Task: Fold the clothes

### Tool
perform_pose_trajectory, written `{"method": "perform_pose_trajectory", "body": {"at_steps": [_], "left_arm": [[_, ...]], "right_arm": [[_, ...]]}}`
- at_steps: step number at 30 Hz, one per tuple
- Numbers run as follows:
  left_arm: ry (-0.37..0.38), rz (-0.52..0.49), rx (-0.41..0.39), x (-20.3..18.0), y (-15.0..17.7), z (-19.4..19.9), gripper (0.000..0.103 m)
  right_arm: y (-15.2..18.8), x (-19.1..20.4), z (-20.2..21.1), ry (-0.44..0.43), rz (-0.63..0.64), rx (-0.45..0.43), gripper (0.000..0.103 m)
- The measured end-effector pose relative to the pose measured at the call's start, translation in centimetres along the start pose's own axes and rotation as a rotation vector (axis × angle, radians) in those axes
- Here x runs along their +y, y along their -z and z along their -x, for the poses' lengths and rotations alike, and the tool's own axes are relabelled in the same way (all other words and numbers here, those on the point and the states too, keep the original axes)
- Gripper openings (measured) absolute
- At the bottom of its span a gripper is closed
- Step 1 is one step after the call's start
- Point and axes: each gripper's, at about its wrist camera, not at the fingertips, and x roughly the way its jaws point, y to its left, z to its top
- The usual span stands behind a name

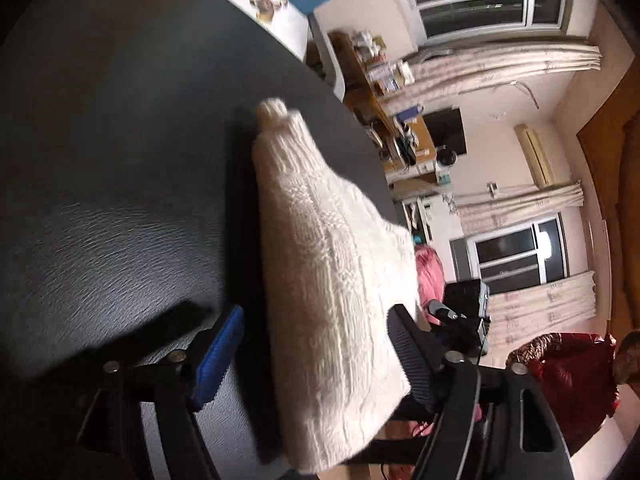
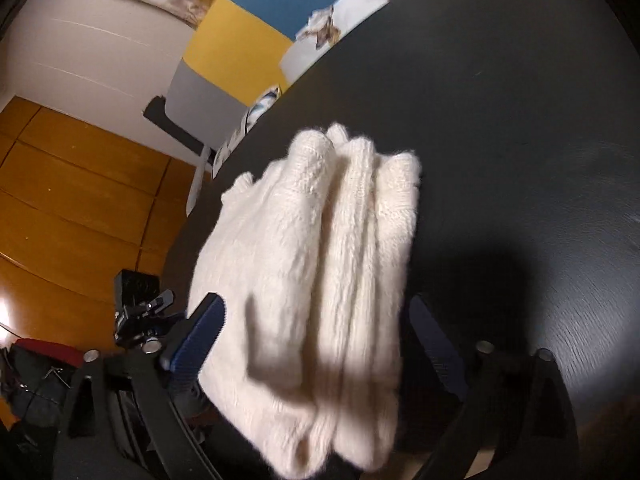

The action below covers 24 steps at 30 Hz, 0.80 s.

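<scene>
A folded white knit sweater (image 1: 332,272) lies on a round black table (image 1: 120,160). In the left wrist view it fills the gap between my left gripper's (image 1: 316,352) two fingers, which stand wide apart on either side of the stack. In the right wrist view the same sweater (image 2: 320,280) shows as several stacked folds between my right gripper's (image 2: 320,340) fingers, also spread wide around it. Whether the pads press the knit cannot be told; the images are blurred.
The table edge (image 2: 224,168) runs close to the sweater's left side in the right wrist view, with wooden floor (image 2: 72,184) below. A tripod-mounted device (image 2: 140,304) stands on the floor. Shelves (image 1: 384,80), curtains and a person in red (image 1: 568,376) are beyond the table.
</scene>
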Motion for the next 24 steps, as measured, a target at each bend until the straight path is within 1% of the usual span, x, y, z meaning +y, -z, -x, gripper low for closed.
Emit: {"method": "perform_pose_trajectory", "body": {"at_steps": [3, 4, 5, 8, 9, 12, 13, 14, 15, 16, 17, 18, 19, 21, 22, 24], "left_arm": [[-0.021, -0.012, 0.048, 0.1, -0.8, -2.0, 0.083], [-0.028, -0.015, 0.059, 0.2, -1.0, -2.6, 0.083], [-0.015, -0.016, 0.054, 0.0, -1.1, -2.9, 0.083], [-0.047, -0.051, 0.062, -1.1, -0.7, -4.0, 0.083], [-0.046, -0.059, 0.066, -1.4, -0.4, -4.4, 0.083], [-0.041, -0.068, 0.095, -2.7, 0.4, -6.1, 0.083], [-0.05, -0.078, 0.095, -3.0, 0.5, -6.4, 0.083], [-0.05, -0.086, 0.101, -3.4, 0.7, -6.7, 0.078], [-0.038, -0.072, 0.11, -3.4, 0.8, -7.0, 0.064], [-0.024, -0.053, 0.114, -3.1, 0.9, -7.1, 0.058], [-0.027, -0.059, 0.095, -3.3, 1.2, -7.0, 0.053], [-0.031, -0.066, 0.075, -3.4, 1.4, -6.9, 0.05], [-0.043, -0.092, 0.058, -3.9, 1.6, -6.7, 0.049], [-0.065, -0.141, 0.023, -4.8, 2.0, -6.2, 0.047], [-0.065, -0.148, 0.011, -4.9, 2.1, -6.1, 0.047], [-0.077, -0.16, -0.015, -5.1, 2.5, -5.7, 0.047]], "right_arm": [[-0.3, 0.1, -1.5, 0.045, 0.011, 0.077, 0.102], [-0.3, 0.0, -2.4, 0.073, 0.02, 0.109, 0.103], [-0.2, 0.0, -2.6, 0.073, 0.029, 0.117, 0.103], [-0.5, 0.2, -3.0, 0.075, 0.039, 0.133, 0.103], [-0.1, 0.2, -2.8, 0.08, 0.042, 0.132, 0.103], [-0.3, 1.2, -3.4, 0.11, 0.091, 0.161, 0.103], [-0.3, 1.4, -3.5, 0.12, 0.102, 0.17, 0.103], [-0.2, 1.6, -3.6, 0.129, 0.107, 0.17, 0.103], [-0.1, 1.8, -3.7, 0.139, 0.111, 0.171, 0.103], [0.0, 2.0, -3.6, 0.142, 0.112, 0.166, 0.103], [0.1, 2.1, -3.6, 0.146, 0.113, 0.161, 0.103], [0.2, 2.3, -3.6, 0.149, 0.114, 0.156, 0.099], [0.4, 2.7, -3.5, 0.158, 0.135, 0.147, 0.082], [1.0, 3.5, -3.1, 0.119, 0.159, 0.118, 0.062], [1.2, 3.8, -3.0, 0.126, 0.172, 0.108, 0.058], [1.6, 4.0, -2.8, 0.127, 0.18, 0.086, 0.054]]}}
